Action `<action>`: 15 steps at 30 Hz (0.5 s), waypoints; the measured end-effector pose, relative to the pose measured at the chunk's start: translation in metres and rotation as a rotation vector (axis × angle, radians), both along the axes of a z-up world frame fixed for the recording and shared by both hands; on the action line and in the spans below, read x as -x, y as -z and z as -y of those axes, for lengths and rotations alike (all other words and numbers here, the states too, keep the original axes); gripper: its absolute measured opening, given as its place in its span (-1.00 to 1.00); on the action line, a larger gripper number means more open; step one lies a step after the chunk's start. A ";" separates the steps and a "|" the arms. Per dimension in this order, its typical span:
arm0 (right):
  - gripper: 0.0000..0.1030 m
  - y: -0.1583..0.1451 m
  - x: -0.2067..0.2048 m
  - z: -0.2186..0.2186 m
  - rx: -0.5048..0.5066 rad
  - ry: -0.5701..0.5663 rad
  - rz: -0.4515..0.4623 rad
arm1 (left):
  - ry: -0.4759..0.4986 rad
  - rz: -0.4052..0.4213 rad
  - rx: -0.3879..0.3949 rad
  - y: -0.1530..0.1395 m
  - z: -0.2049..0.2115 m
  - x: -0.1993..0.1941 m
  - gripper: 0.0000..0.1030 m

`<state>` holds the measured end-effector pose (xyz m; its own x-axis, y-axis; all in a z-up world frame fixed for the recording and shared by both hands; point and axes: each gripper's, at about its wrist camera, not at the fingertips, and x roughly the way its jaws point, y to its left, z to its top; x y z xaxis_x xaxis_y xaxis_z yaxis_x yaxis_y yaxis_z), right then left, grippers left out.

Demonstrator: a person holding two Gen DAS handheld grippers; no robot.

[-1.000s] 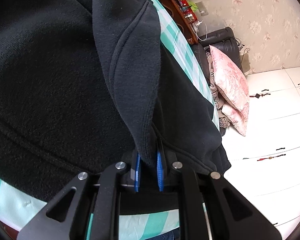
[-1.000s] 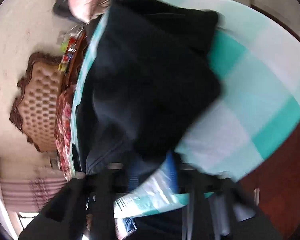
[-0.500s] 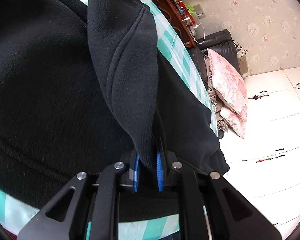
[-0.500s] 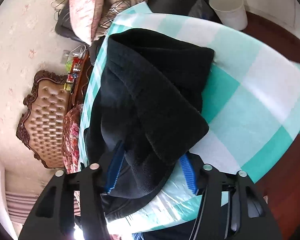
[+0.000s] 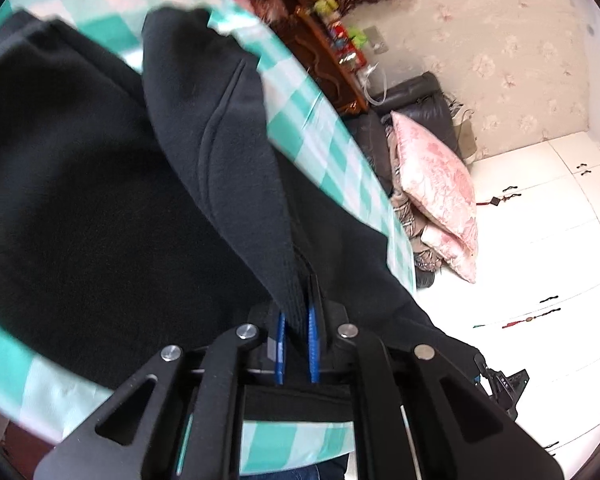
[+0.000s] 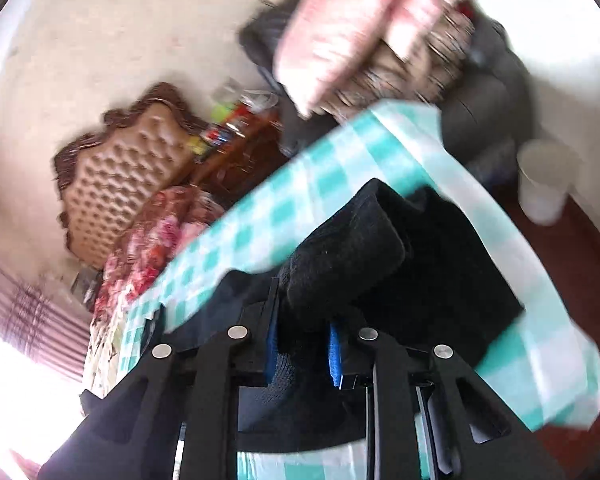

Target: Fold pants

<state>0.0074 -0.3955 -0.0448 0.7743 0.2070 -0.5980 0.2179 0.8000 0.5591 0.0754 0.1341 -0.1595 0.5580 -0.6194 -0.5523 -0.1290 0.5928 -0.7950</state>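
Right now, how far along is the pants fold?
Early. Both grips look done: the left gripper pinches a pants edge, and the right gripper has just closed on a bunched part. In hand: lifting it off the checked cloth. Left: laying the fold flat.

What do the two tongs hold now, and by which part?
Both hold the black pants: left tongs pinch a ribbed edge, right tongs, just closed, clamp a thick fold.

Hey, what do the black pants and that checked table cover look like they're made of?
The black pants look like thick fleece or brushed knit: matte, fuzzy nap, raised stitched seams. The teal-and-white checked table cover seems to be thin plastic or coated cloth, since it shows a faint sheen and hangs smoothly over the edge; blur leaves that uncertain.
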 end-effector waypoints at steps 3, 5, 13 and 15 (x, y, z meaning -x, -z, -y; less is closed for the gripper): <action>-0.63 0.049 0.003 0.036 -0.058 0.097 -0.127 | 0.021 -0.041 -0.042 0.005 0.009 0.022 -0.83; -0.63 0.089 0.006 0.053 -0.104 0.143 -0.232 | 0.077 -0.110 -0.080 0.025 0.022 0.028 -0.68; -0.65 0.101 0.010 0.024 0.193 0.139 -0.300 | 0.008 0.098 -0.628 -0.041 0.030 0.013 0.19; -0.64 0.098 0.005 0.006 0.342 0.134 -0.320 | 0.006 0.117 -0.723 -0.050 0.036 -0.012 0.25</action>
<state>0.0023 -0.4012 -0.1430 0.5470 -0.1325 -0.8266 0.4499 0.8792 0.1568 0.0870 0.0979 -0.1097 0.6362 -0.1262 -0.7612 -0.0622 0.9749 -0.2136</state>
